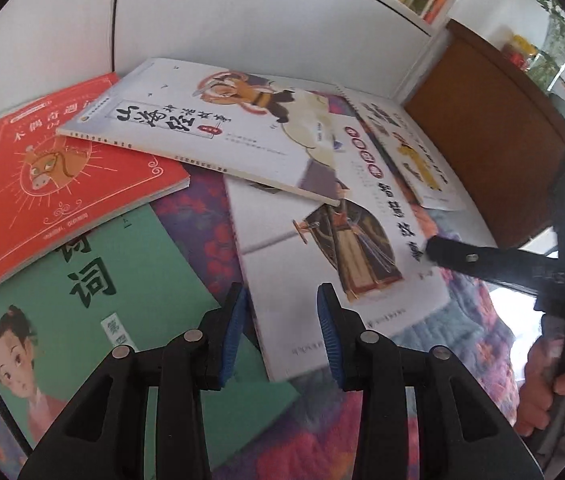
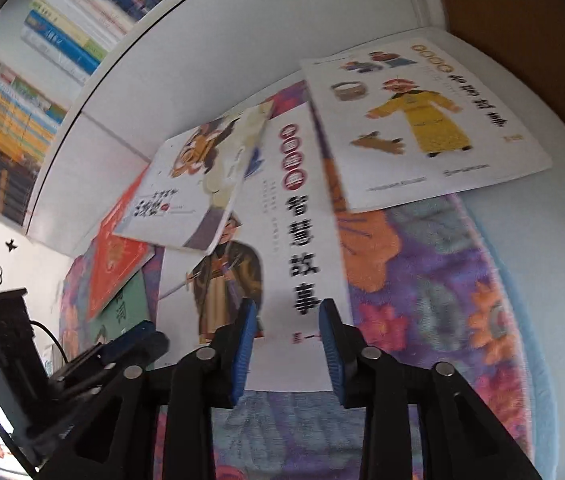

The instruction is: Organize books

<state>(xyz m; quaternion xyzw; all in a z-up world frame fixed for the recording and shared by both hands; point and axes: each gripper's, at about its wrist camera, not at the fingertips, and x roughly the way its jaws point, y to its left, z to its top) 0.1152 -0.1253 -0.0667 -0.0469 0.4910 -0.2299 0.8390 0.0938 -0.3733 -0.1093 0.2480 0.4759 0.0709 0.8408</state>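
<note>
Both jaws stand apart with nothing between them. To the left of the left gripper [image 1: 282, 334] lies a green book [image 1: 94, 312] with a girl's face on its cover, and a red book [image 1: 62, 176] rests on its far part. Ahead of these jaws a white book with a robed swordsman [image 1: 342, 248] lies flat on a flowered rug [image 1: 302, 432], its near left corner just beyond the blue pads [image 1: 234, 336]. A white book with brush lettering [image 1: 210, 132] lies tilted over the red book and over the far end of the swordsman book. Farther right, a white book with a yellow-robed figure [image 1: 410, 148] sits beside a brown wooden panel [image 1: 494, 128].

Seen from the right wrist, the right gripper [image 2: 286, 344] hovers at the near edge of the swordsman book [image 2: 294, 240], pads [image 2: 242, 344] on either side of its printed title column. The yellow-robed book [image 2: 422, 120] lies ahead and to the right. Filled bookshelves [image 2: 42, 92] stand far left.
</note>
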